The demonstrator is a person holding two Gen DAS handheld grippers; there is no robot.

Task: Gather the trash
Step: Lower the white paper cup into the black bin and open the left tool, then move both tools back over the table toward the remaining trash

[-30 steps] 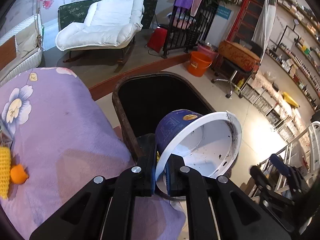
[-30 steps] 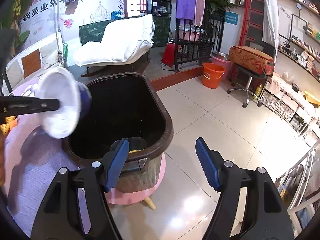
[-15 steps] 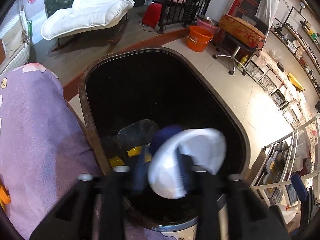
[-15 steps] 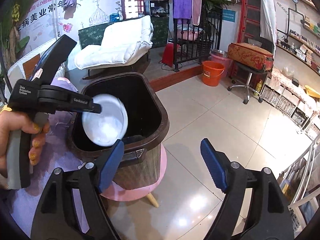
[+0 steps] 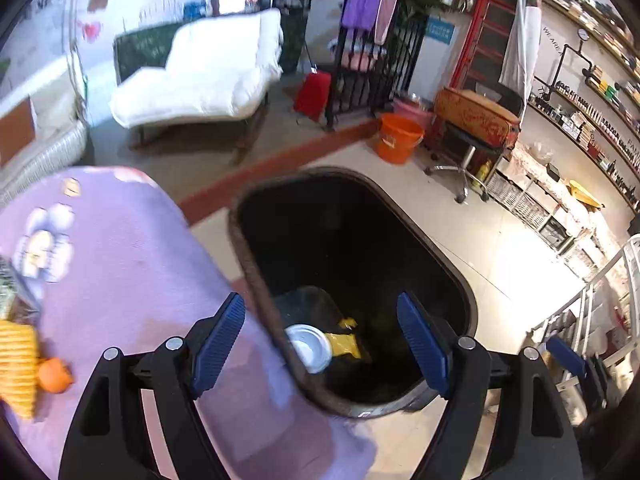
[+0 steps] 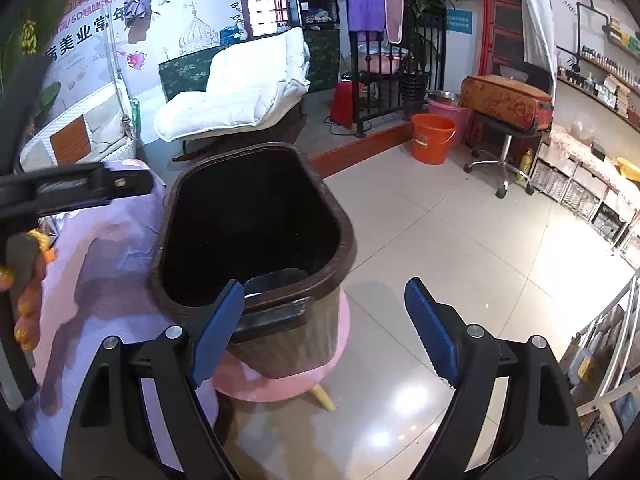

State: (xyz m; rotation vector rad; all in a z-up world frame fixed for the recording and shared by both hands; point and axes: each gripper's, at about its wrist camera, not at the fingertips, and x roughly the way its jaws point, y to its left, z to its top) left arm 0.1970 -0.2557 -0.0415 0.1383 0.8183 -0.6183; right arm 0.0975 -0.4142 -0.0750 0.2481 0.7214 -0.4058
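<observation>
A dark brown trash bin (image 5: 460, 288) stands beside the purple-covered table (image 5: 120, 264). At its bottom lie the white paper bowl (image 5: 309, 347) and a yellow wrapper (image 5: 344, 342). My left gripper (image 5: 322, 344) is open and empty above the bin's near rim. My right gripper (image 6: 324, 328) is open and empty, in front of the bin (image 6: 256, 216), which sits on a pink stool (image 6: 280, 380). The left gripper's arm (image 6: 72, 188) shows at the left of the right wrist view.
On the table's left edge lie a yellow knitted item (image 5: 16, 364), an orange ball (image 5: 54, 374) and a wrapper (image 5: 12, 292). A white lounge chair (image 5: 208, 72), an orange bucket (image 5: 398, 138), an office chair (image 5: 468, 136) and shelving (image 5: 560, 216) stand around the tiled floor (image 6: 460, 248).
The left gripper carried the bowl over the bin, opened and let it drop inside. It has since drawn back a little. The right gripper stayed open and nearly still.
</observation>
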